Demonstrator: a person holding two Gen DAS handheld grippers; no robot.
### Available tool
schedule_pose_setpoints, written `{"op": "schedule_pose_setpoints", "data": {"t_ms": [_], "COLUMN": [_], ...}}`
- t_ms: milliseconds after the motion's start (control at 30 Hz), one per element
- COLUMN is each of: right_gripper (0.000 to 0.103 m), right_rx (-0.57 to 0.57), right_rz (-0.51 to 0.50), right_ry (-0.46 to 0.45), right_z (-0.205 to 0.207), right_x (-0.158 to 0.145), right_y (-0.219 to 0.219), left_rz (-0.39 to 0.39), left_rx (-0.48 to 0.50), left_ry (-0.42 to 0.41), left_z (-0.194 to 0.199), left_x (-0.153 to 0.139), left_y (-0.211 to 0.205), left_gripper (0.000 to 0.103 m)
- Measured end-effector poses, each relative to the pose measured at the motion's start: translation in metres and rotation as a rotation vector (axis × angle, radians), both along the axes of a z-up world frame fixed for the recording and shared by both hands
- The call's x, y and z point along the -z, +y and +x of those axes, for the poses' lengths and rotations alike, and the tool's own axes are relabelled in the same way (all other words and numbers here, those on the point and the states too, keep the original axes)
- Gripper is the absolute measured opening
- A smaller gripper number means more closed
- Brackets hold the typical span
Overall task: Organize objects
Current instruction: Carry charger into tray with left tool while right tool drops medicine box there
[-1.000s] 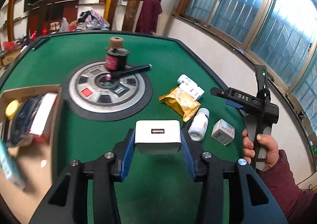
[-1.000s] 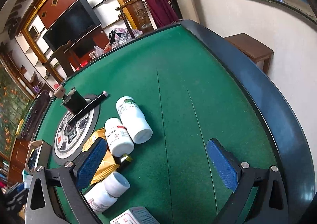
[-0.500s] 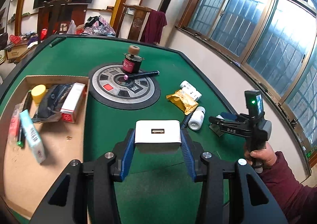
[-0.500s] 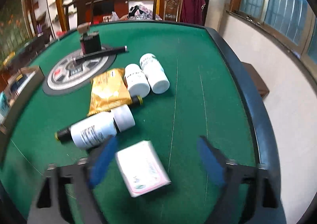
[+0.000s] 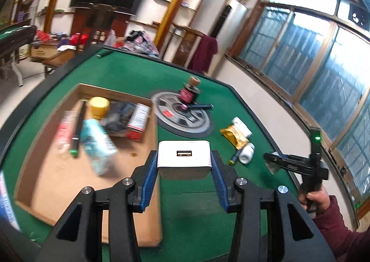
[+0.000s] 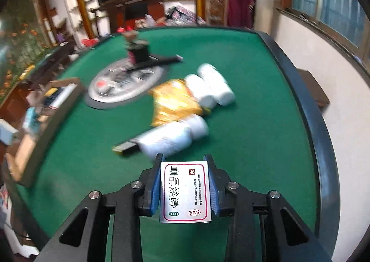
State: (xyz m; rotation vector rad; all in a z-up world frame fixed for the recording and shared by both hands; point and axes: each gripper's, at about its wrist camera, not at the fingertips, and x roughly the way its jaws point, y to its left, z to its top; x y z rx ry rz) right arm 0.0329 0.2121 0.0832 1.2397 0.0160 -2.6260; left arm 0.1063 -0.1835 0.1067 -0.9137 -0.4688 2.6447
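Right wrist: jaws, wide before, closing on medicine box [image 6: 186,191]; left jaws still hold charger [image 5: 184,159].

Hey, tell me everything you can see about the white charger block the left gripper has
The white charger block is a rounded, smooth plastic-looking cuboid with a single USB port centred on the face turned toward the camera. It sits level between the left gripper's blue ribbed pads, one pressing each side, with nothing else touching it. It is held up in the air, above the green table, beside the near right corner of the cardboard box. No cable or prongs are visible.
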Motion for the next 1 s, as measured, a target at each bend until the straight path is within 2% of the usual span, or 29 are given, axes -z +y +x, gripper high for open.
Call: {"op": "schedule_pose_setpoints", "data": {"t_ms": [167, 367, 567, 700, 833, 1000], "right_gripper": [0.037, 0.037, 0.037, 0.037, 0.037, 0.037], "right_rx": [-0.152, -0.35, -0.446, -0.441, -0.419, -0.381], "right_rz": [-0.087, -0.194, -0.191, -0.131, -0.085, -0.038], "right_ry": [0.026, -0.022, -0.109, -0.15, -0.188, -0.191], "right_z": [0.005, 0.0, -0.009, -0.025, -0.041, -0.059], "right_x": [-0.035, -0.054, -0.033, -0.01, 0.013, 0.027], "right_y": [-0.062, -0.16, -0.245, -0.283, -0.304, -0.313], "left_rz": [-0.038, -0.057, -0.073, -0.109, -0.144, -0.17], "left_rx": [-0.107, -0.175, -0.197, -0.208, -0.194, -0.178], "left_ry": [0.021, -0.044, -0.098, -0.149, -0.191, -0.198], "left_z": [0.016, 0.016, 0.01, -0.001, -0.013, -0.027], "left_x": [-0.005, 0.012, 0.036, 0.049, 0.058, 0.058], "left_y": [-0.039, -0.075, -0.096, -0.105, -0.105, -0.099], "left_gripper": [0.044, 0.044, 0.044, 0.044, 0.044, 0.044]}}
